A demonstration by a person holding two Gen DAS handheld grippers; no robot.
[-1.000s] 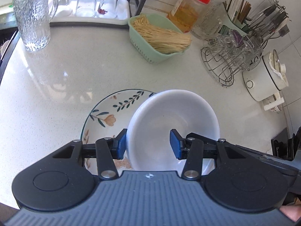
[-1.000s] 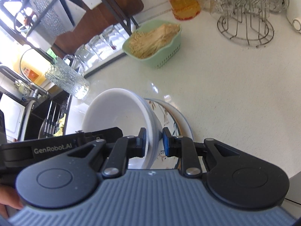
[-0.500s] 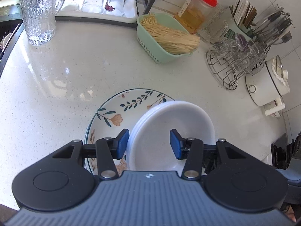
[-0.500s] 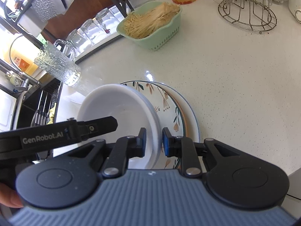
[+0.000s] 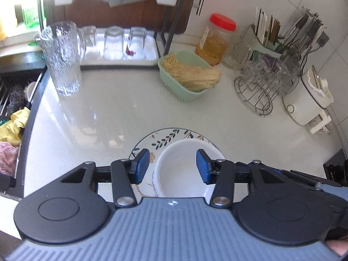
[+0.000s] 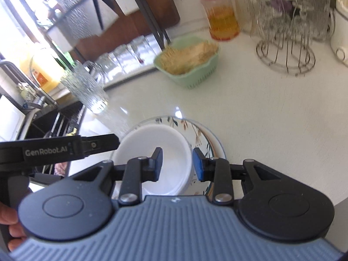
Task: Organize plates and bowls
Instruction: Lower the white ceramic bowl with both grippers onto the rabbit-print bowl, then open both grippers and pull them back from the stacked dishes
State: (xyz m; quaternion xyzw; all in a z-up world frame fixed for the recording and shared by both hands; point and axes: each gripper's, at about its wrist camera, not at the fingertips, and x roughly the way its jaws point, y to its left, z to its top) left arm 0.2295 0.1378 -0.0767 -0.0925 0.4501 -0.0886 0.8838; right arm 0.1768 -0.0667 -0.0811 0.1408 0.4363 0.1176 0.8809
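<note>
**White bowl set down on the floral plate, both claws clear**

The white bowl (image 5: 181,169) sits in the floral plate (image 5: 167,138) on the counter (image 5: 121,113). The right gripper (image 6: 177,163) has just been opening, with the rim between its pads but unpinched; the left gripper (image 5: 173,166) is spread and empty. Stacking looks finished; next comes lifting away to find further dishes. The left tool's arm reads "GenRobot.AI"
</note>
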